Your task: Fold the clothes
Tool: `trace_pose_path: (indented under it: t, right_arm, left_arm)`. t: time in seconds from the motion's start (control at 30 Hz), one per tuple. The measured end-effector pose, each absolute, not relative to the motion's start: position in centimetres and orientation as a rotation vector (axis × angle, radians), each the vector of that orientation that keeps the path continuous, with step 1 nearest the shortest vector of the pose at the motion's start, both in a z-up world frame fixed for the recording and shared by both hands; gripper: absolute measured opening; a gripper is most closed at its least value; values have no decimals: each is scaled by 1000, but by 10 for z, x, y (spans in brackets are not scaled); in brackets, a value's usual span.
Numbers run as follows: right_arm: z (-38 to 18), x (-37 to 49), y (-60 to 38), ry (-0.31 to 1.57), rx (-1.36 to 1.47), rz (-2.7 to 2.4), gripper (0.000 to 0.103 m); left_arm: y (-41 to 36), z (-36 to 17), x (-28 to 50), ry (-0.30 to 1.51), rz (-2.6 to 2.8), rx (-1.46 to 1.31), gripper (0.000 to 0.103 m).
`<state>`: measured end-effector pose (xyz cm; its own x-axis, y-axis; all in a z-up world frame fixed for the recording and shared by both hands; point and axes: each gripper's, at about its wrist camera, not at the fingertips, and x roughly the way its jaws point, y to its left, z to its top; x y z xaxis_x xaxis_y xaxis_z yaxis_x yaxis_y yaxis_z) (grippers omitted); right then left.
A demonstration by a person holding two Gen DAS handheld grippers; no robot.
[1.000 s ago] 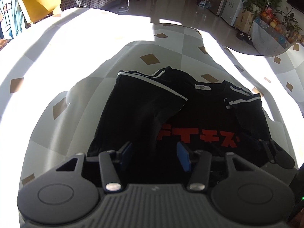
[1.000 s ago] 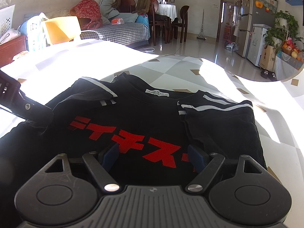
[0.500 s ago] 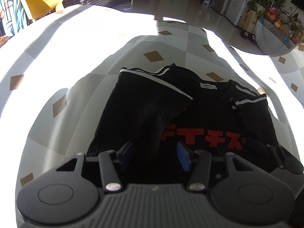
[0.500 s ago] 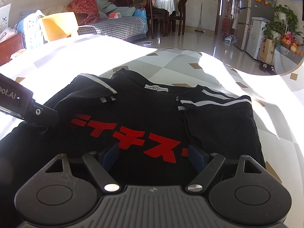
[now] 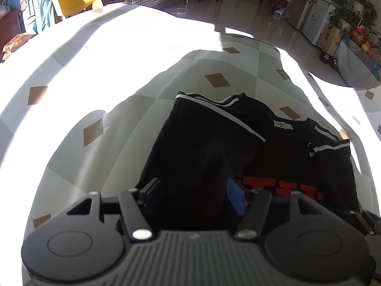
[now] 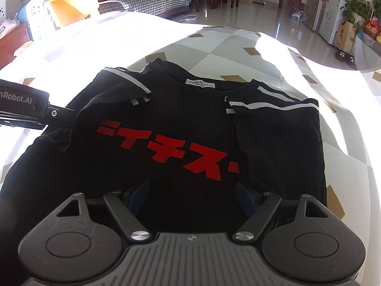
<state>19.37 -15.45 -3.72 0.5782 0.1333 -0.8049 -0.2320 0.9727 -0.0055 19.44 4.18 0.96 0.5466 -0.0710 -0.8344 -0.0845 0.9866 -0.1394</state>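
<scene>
Both grippers have drawn back toward the shirt (image 6: 181, 143) hem. Left gripper (image 5: 194, 196) and right gripper (image 6: 191, 196): jaws spread, empty. Sides folded; bottom fold likely next.

Both grippers same build: left gripper (image 5: 194, 196) and right gripper (image 6: 191, 196) have a ribbed dark-grey body, two round black discs either side, black link arms with silver screws, blue pads (image 6: 140, 194). White "nRobot.AI" lettering on the left one's side.
</scene>
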Motion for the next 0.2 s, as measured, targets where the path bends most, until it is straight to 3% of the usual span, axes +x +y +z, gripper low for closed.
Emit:
trace_pose_path:
  t: [0.2]
  right_arm:
    - [-22, 202, -166, 920, 10, 233, 71]
  left_arm:
    - [61, 8, 195, 991, 50, -166, 65]
